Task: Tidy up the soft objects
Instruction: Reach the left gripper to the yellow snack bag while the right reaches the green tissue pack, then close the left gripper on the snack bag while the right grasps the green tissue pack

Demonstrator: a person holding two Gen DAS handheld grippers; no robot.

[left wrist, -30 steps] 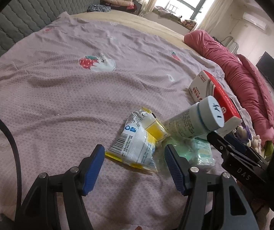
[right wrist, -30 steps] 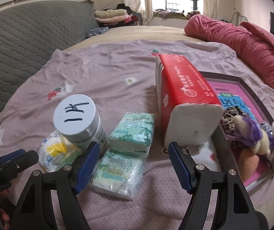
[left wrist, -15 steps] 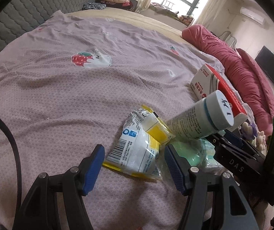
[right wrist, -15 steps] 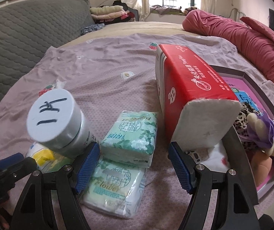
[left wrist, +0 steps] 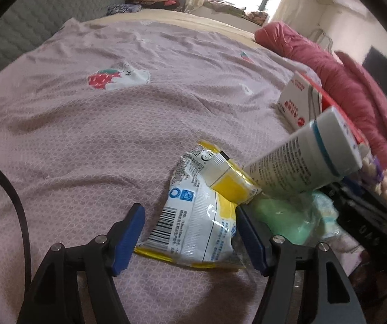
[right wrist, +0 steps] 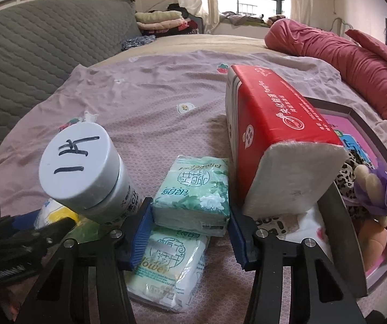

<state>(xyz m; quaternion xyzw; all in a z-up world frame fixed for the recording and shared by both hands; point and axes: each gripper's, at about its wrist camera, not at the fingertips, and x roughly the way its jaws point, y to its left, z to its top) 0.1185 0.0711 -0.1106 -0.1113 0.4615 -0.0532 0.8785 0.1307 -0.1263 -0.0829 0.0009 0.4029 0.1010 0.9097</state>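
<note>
Between the just-narrowed blue pads of the right gripper: upper green tissue pack, flat, long axis running straight ahead, both pads against its sides. Beneath it a second green pack; to the right one red tissue brick tipped on a tray rim; to the left one leaning white bottle. Left gripper, jaws just widened, straddling one yellow-white pouch without pressing, all on a mauve bedsheet, window beyond.
</note>
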